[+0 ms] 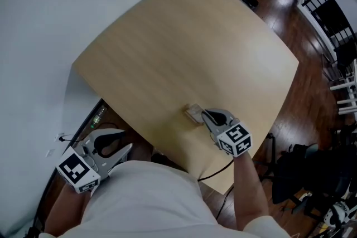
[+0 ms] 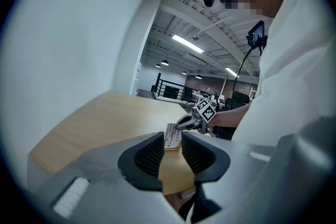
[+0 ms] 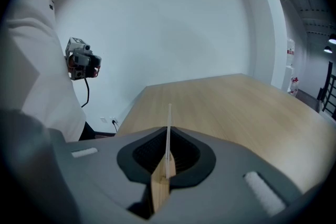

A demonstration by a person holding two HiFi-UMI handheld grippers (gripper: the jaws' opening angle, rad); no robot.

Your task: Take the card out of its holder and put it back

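As we are looking down on the one pale wooden desk (image 1: 189, 53), we are holding two sets of tongs, one in each hand. The right tongs (image 1: 205, 115) are reaching over the near part of the desk and pinching the single card (image 3: 168, 128). Their pads are pressing together on it, and the thin white card is standing edge-on between them. Its lower end is meeting the one wooden holder (image 3: 159, 189), close to the desk's near edge. We cannot tell whether the card is seated in the holder's slot. The left tongs (image 1: 127, 139) are hanging off the desk, beside its near left edge and well apart from the card. Their pads are standing wide and gripping nothing.
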